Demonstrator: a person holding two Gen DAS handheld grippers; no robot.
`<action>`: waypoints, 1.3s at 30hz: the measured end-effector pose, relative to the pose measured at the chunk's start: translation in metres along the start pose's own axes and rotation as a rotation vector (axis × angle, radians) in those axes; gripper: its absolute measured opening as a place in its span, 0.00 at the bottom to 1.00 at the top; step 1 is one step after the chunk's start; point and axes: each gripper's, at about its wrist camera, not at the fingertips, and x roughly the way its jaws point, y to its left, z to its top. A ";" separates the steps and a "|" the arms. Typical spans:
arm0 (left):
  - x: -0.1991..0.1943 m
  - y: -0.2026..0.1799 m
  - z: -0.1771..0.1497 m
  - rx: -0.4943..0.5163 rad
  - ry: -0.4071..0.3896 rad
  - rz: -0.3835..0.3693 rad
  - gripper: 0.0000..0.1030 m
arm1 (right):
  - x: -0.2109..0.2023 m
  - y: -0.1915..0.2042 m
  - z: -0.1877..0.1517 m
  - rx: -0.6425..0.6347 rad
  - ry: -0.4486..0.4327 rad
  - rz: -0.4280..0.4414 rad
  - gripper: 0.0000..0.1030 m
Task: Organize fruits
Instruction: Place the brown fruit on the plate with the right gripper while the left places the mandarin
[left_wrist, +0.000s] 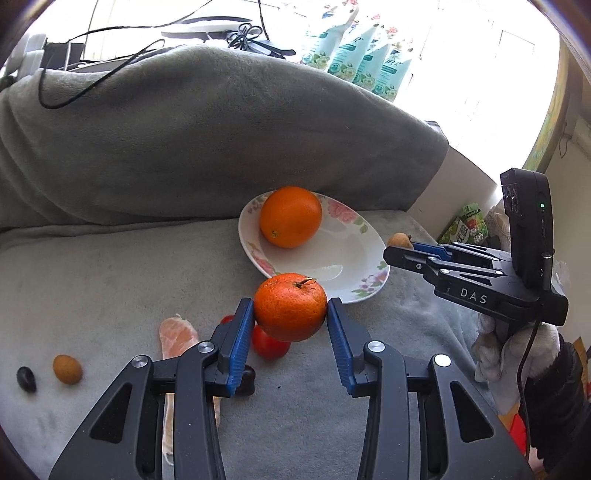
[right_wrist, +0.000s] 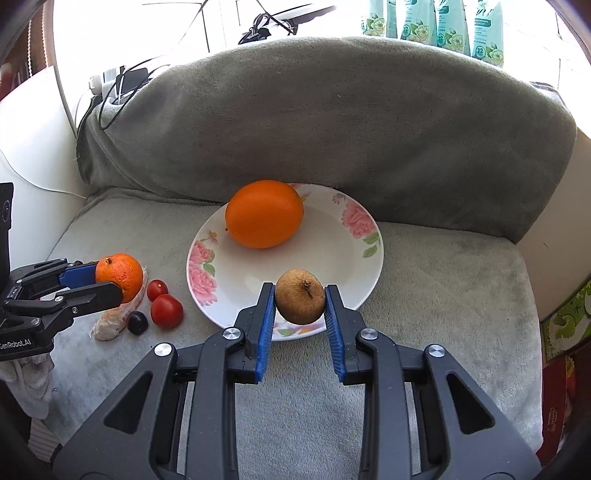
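L gripper (left_wrist: 290, 314) is clamped on a mandarin (left_wrist: 290, 307), stem up and tilted toward the plate (left_wrist: 332, 269), held above the grey blanket (left_wrist: 92, 288) just beside the plate's near rim. R gripper (right_wrist: 300, 301) is clamped on a brown longan (right_wrist: 300, 296), stem facing cam, held over the plate's near edge. A large orange (right_wrist: 264, 213) lies on the plate's far side, long axis approx. L-R in the right wrist view. Two cherry tomatoes (right_wrist: 166, 311), a dark grape (right_wrist: 137, 322) and a peeled citrus segment (left_wrist: 177, 336) rest on the blanket. Legible text: "DAS" on the R gripper body in the left wrist view; "GenRobot.AI" on the L gripper body in the right wrist view.
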 end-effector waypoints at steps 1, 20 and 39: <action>0.004 -0.003 0.002 0.004 0.002 -0.002 0.38 | 0.001 -0.002 0.001 0.001 0.000 -0.002 0.27; 0.043 -0.020 0.021 0.038 0.041 -0.011 0.38 | 0.034 -0.021 0.015 0.022 0.030 -0.016 0.27; 0.043 -0.028 0.026 0.075 0.025 0.004 0.69 | 0.028 -0.029 0.020 0.051 -0.024 -0.053 0.78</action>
